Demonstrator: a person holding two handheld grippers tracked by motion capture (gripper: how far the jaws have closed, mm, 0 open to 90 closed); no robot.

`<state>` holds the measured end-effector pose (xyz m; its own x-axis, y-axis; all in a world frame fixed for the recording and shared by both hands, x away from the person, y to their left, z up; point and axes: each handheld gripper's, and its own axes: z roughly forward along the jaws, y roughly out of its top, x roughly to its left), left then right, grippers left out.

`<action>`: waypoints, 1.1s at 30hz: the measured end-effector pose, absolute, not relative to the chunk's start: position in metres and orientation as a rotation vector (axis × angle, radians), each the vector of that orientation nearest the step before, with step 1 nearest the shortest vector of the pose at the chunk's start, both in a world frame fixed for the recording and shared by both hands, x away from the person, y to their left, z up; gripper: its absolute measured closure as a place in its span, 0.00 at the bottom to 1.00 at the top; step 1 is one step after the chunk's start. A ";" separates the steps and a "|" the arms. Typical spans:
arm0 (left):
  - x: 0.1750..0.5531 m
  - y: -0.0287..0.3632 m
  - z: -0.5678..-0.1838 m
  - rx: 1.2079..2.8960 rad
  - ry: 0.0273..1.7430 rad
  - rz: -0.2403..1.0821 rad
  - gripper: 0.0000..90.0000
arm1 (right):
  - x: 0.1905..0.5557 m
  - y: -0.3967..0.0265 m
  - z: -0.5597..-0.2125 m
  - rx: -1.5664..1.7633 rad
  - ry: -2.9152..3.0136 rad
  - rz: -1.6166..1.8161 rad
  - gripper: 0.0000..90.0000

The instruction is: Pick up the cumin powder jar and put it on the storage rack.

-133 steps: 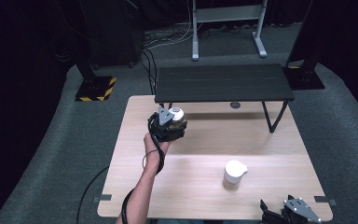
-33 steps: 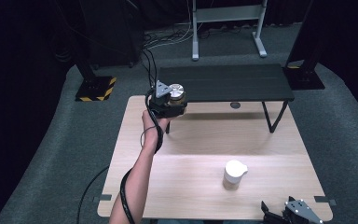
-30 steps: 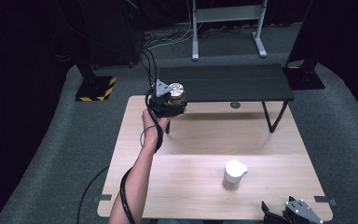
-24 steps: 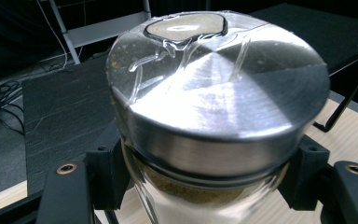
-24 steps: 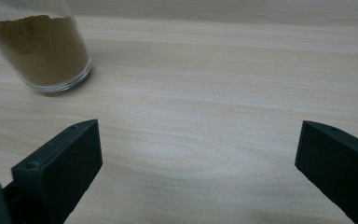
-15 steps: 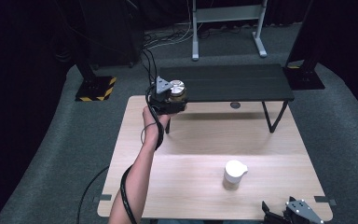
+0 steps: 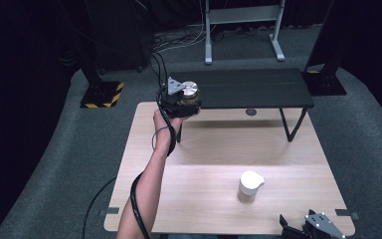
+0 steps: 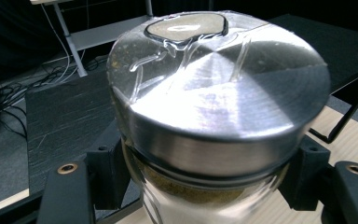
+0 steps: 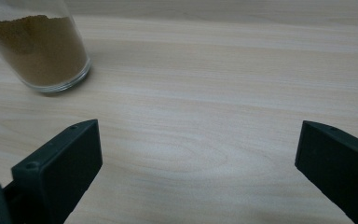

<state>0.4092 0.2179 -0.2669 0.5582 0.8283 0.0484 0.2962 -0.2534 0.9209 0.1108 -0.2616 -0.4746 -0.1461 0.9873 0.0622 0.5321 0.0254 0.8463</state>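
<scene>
Overhead, your left gripper [image 7: 183, 97] sits at about ten o'clock from the middle of the wooden table [image 7: 219, 199], over the near left corner of the black shelf [image 7: 248, 87] that stands across the far side. Its jaws are clamped on a glass jar with a silver lid [image 7: 189, 91], lifted off the table. Your left forearm runs up from six o'clock with the cable coiled round it. A second jar with a white lid [image 7: 249, 185] stands on the table at about four o'clock from the middle, well apart from the first. Your right gripper [image 7: 314, 229] lies at five o'clock, at the near edge, just beside that white-lidded jar but not touching it.

Next, the left gripper view: the silver lid [image 8: 223, 98] looms close, the black jaws pressing on the glass just below it from either side, brown powder visible under the lid's rim. The black shelf [image 8: 65, 116] lies behind at nine o'clock.

Lastly, the right gripper view: the jaws stand wide apart with bare table [image 9: 205, 116] between them, gripping nothing. The base of the white-lidded jar [image 9: 39, 51], filled with brown powder, stands at eleven o'clock.
</scene>
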 end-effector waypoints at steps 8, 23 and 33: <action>0.413 0.215 -0.265 1.806 0.929 0.690 0.34 | 0.112 -0.262 -0.474 1.548 1.735 1.023 0.00; 0.420 0.210 -0.261 1.801 0.943 0.694 0.34 | 0.112 -0.263 -0.474 1.550 1.734 1.015 0.00; 0.431 0.206 -0.255 1.817 0.966 0.705 0.34 | 0.111 -0.266 -0.475 1.555 1.730 1.009 0.00</action>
